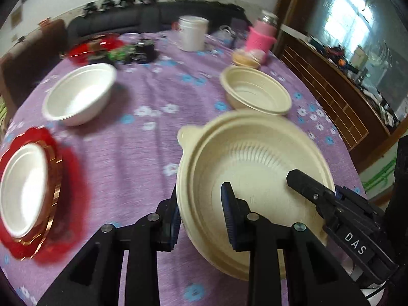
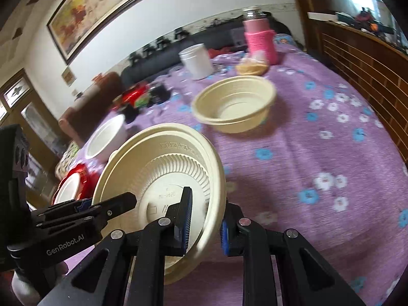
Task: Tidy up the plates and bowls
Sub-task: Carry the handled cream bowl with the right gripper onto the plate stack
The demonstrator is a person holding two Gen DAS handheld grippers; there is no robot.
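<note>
Left wrist view first: the left gripper (image 1: pixel 202 210) has its jaws pinching the near-left rim of a cream lid (image 1: pixel 255 178), one pad outside the rim and one inside. The right gripper's finger reaches in from the right and sits over the lid's inner face. The lid is tilted and held up off the purple flowered tablecloth (image 1: pixel 127 153). Behind it there's a cream bowl (image 1: pixel 256 94), a white bowl (image 1: pixel 80 94) to the left, and at the far left a white plate (image 1: pixel 23 191) sitting on a red plate with a gold rim (image 1: pixel 54 178).

Right wrist view: the right gripper (image 2: pixel 205 223) is clamped on the opposite edge of the same lid, rim squeezed between the blue pads. The left gripper's finger comes in from the left. Farther back are a white canister (image 2: pixel 196 61) and a pink-sleeved jar (image 2: pixel 258 40).
</note>
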